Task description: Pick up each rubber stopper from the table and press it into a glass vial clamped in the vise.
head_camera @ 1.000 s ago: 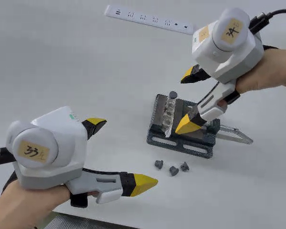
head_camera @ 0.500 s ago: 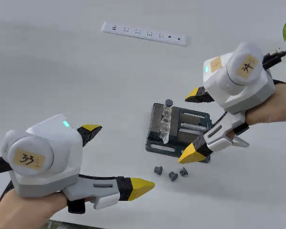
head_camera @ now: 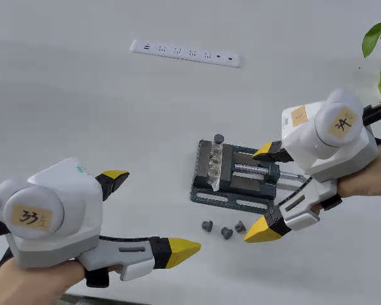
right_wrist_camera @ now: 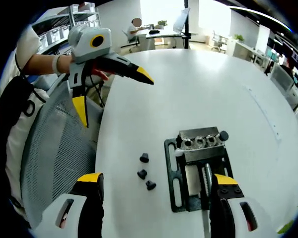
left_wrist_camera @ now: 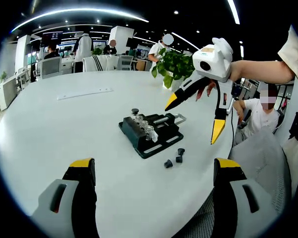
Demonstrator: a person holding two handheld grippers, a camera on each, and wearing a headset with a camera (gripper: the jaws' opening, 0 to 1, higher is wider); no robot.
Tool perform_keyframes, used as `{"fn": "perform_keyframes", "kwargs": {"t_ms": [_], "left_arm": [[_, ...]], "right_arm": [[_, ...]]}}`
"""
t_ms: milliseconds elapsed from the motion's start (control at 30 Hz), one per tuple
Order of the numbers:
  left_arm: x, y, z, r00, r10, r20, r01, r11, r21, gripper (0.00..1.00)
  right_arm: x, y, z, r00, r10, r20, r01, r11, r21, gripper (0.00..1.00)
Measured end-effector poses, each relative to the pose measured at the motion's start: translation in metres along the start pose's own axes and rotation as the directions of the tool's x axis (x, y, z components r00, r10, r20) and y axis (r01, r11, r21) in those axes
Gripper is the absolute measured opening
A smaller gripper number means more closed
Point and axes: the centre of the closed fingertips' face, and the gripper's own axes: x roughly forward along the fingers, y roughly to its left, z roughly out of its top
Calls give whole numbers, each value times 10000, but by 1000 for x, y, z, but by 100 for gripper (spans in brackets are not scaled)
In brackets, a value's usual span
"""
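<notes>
Head view: the right gripper (head_camera: 256,194) has drawn back from the vise (head_camera: 241,185), jaws wide and empty, toward three loose stoppers (head_camera: 226,231) on the table (head_camera: 82,95) before it, so another pick looks due. Vials (head_camera: 214,162) stand mouth-up, their row running away from the person, far one capped. Left gripper (head_camera: 153,210) waits wide, empty

left tool (head_camera: 159,210) sticker (head_camera: 30,218): 33 | right tool (head_camera: 253,196) sticker (head_camera: 343,121): 34

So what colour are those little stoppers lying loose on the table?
The stoppers are dark grey, clearest in the head view.
</notes>
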Motion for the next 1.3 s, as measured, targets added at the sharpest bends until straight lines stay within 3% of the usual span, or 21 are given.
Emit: {"fn": "perform_keyframes", "kwargs": {"t_ms": [200, 500, 833, 1133, 1300], "left_arm": [[-2, -1, -4, 10000, -22, -58, 22, 10000, 56, 99], [-6, -6, -8, 10000, 1, -58, -1, 10000, 28, 99], [-9, -10, -12, 10000, 64, -67, -64, 10000, -50, 99], [-7, -15, -15, 9999, -29, -156, 28, 10000, -60, 98], [-7, -15, -16, 9998, -11, -173, 9, 9999, -118, 98]], "right_arm": [[9, 9, -6, 9999, 8, 170, -8, 10000, 12, 81], [17, 17, -16, 9990, 395, 223, -377, 9966, -736, 67], [29, 15, -31, 9972, 645, -379, -697, 9849, -1585, 41], [40, 13, -41, 9926, 752, -956, -960, 9672, -2351, 29], [42, 11, -39, 9917, 891, -924, -1093, 9636, -2439, 23]]}}
